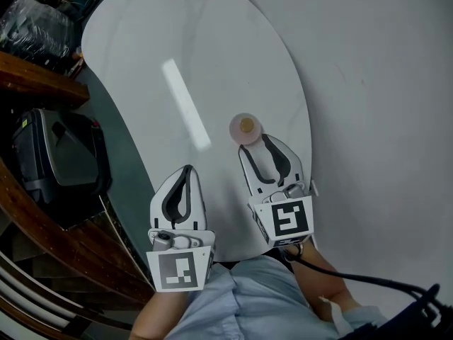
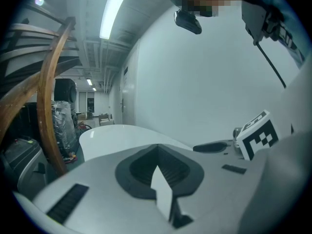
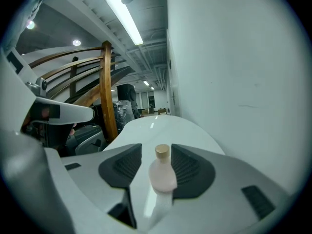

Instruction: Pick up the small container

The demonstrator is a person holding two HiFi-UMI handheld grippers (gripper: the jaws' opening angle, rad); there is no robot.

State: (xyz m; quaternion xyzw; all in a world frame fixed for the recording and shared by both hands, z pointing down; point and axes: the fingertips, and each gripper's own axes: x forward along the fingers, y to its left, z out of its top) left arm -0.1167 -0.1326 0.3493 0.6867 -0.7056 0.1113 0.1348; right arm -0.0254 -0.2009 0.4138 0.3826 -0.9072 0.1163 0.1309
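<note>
- Our left tongs (image 1: 187, 172) hang over the near edge of the table, jaws together, with nothing between them.
- Our right tongs (image 1: 257, 146) stand wide. The small container (image 1: 245, 128), a pale pink bottle with a tan cap, stands upright at their mouth, and no pad touches it.
- We judge toppling the main risk: from above the bottle sits nearer the left-hand jaw, so that jaw may meet it first and shove it over.
- Its rounded body could also slip forward out of the pads if we close on it with the tips alone.
- The white table (image 1: 177, 48) is glossy, so we expect a nudged bottle to slide easily.
- Round it we see curved wooden rails (image 1: 42, 82) and a dark bag (image 1: 62, 154) at left, and a plain white wall (image 3: 243, 82) at right.
</note>
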